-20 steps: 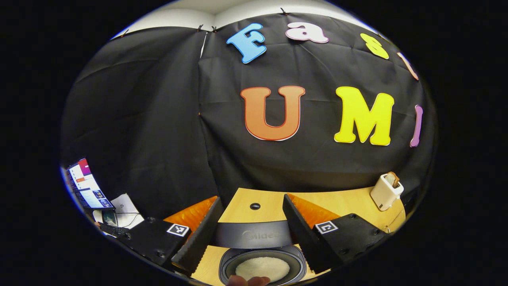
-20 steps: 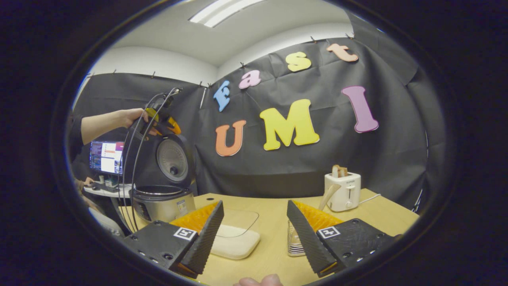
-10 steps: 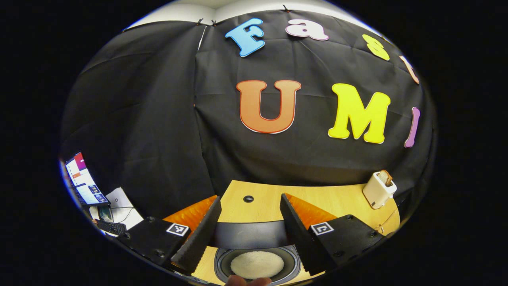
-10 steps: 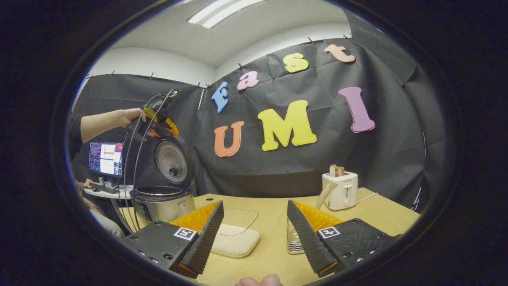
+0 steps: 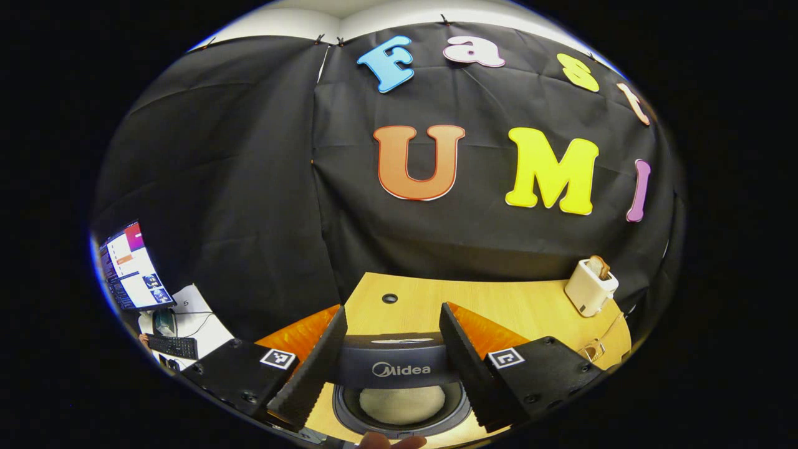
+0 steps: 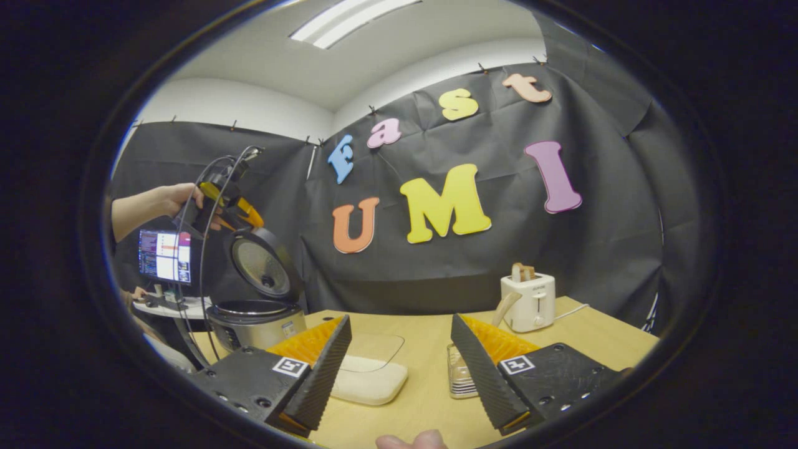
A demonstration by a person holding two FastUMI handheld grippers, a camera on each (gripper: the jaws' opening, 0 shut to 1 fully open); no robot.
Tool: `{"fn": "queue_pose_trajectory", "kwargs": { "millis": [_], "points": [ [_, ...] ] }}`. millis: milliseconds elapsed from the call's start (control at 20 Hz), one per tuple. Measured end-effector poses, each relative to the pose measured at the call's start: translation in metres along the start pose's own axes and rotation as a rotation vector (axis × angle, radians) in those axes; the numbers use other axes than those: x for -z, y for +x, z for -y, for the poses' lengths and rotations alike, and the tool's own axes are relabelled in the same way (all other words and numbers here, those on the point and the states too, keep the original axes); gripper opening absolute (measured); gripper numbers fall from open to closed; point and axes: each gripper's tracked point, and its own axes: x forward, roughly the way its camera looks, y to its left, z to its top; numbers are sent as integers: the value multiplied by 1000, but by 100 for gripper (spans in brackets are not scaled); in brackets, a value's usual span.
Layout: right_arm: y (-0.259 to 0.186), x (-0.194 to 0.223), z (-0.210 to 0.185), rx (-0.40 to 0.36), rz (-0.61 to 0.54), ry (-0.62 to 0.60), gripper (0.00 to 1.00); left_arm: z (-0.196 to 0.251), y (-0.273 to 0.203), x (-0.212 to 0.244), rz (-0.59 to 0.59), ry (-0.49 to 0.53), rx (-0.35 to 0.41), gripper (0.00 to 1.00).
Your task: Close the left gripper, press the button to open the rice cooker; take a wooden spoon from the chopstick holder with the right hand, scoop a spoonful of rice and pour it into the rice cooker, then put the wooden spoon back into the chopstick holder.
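Note:
In the left gripper view my left gripper is open above the rice cooker, whose dark lid edge lies across the gap between the fingers. Below it the inner pot holds white rice. In the right gripper view the rice cooker stands at the table's left with its lid raised and tilted, and a hand holds the left gripper just above it. My right gripper is open and holds nothing. Ahead of it a wooden spoon stands in the clear chopstick holder.
A white rice container with a clear lid lies on the wooden table between the fingers' line and the cooker. A white toaster with bread stands at the back right. A monitor sits on a side desk to the left.
The cooker's lid has tipped forward and lower, and the left gripper has shifted left and slightly down above it. The right gripper has hardly moved.

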Motion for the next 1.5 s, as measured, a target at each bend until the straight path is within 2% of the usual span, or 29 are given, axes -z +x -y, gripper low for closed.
{"fn": "queue_pose_trajectory", "kwargs": {
  "millis": [50, 150, 200, 250, 300, 450, 500, 550, 600, 650, 700, 750, 950, 1000, 1050, 1100, 1150, 1350, 1400, 1450, 1500],
  "points": [
    [-2, -1, -2, 6, 3, -10, 91, 0, -5, 6, 13, 2, 3, 96],
    [-7, -1, -9, 4, 6, -21, 91, 2, -16, 25, 13, -1, 11, 96],
    [-11, 0, -10, 7, 2, -25, 95, 4, -21, 36, 10, 2, 19, 96],
    [-13, -1, -11, 12, -1, -28, 91, 5, -25, 45, 14, 2, 28, 96],
    [-15, -1, -10, 16, -3, -28, 95, 6, -30, 54, 18, 0, 35, 96],
    [-20, 0, -10, 21, -13, -20, 95, 9, -37, 80, 28, -2, 45, 96],
    [-19, 0, -8, 30, -18, -24, 95, 9, -39, 90, 25, 2, 45, 96],
    [-19, -2, -3, 46, -14, -26, 91, 10, -41, 98, 30, 1, 43, 96],
    [-20, -3, 1, 60, -11, -24, 95, 10, -42, 108, 32, -3, 38, 96],
    [-21, -3, 3, 69, -11, -19, 91, 10, -43, 118, 35, 1, 32, 96],
    [-22, -1, 3, 74, -15, -13, 91, 12, -43, 127, 37, 11, 26, 96],
    [-23, 1, 4, 78, -18, -10, 95, 13, -43, 134, 48, 17, 20, 96],
    [-19, 16, 10, 93, -55, -22, 95, 15, -43, 162, 79, 31, 0, 96],
    [-19, 19, 14, 101, -61, -25, 91, 14, -42, 168, 79, 25, -2, 96],
    [-18, 20, 16, 106, -63, -21, 95, 15, -42, 172, 78, 21, -4, 96],
    [-17, 21, 16, 107, -67, -16, 91, 16, -41, 174, 85, 25, -5, 96],
    [-16, 22, 17, 110, -69, -11, 95, 16, -41, 176, 88, 31, -6, 96],
    [-11, 26, 17, 104, -75, 8, 95, 16, -39, 185, 93, 18, -2, 96],
    [-9, 29, 15, 98, -83, 10, 91, 16, -40, 182, 113, 19, -3, 96],
    [-8, 31, 14, 94, -89, 12, 95, 17, -41, 183, 122, 29, -4, 96],
    [-7, 33, 12, 91, -93, 12, 95, 18, -40, 183, 140, 35, -10, 96]
  ]
}}
